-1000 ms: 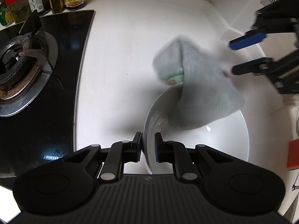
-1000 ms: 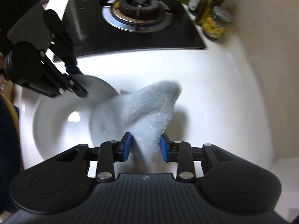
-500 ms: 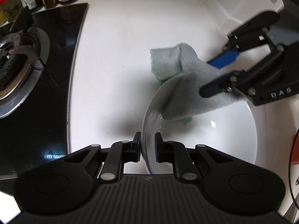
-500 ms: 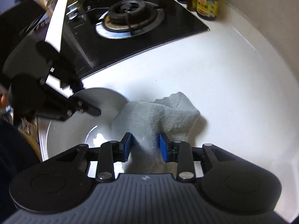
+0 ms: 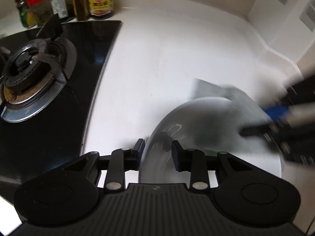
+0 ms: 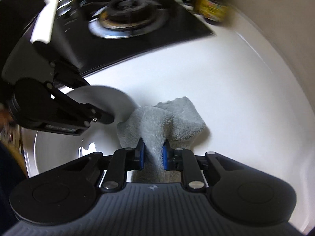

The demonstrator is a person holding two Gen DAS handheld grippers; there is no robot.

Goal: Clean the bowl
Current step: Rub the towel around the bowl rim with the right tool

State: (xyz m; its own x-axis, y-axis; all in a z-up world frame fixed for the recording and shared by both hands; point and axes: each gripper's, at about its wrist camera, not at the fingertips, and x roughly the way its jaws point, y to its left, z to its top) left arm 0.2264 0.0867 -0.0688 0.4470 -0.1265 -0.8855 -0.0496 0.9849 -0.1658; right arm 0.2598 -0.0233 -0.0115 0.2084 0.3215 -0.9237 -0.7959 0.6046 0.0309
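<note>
A white bowl [image 5: 196, 125] [image 6: 59, 143] stands on the white counter, blurred in the left wrist view. My left gripper [image 5: 158, 149] [image 6: 96, 100] straddles the bowl's near rim; its jaws are opening, and the pads stand clear of the rim on both sides. A grey cloth [image 6: 177, 118] [image 5: 208, 90] drapes over the bowl's far rim onto the counter. My right gripper [image 6: 153, 155] [image 5: 261, 120] is closing on a raised fold of that cloth, and its blue pads [image 6: 140, 156] pinch the fold.
A black glass hob with a gas burner [image 5: 31, 66] [image 6: 126, 13] lies left of the bowl. Several jars and bottles [image 5: 100, 2] [image 6: 214, 4] stand behind it by the wall. Bare white counter [image 5: 167, 59] stretches beyond the bowl.
The left jaws have spread off the bowl's rim. The right gripper has sunk, rolled and narrowed its jaws onto the cloth. The cloth now lies lower, over the rim.
</note>
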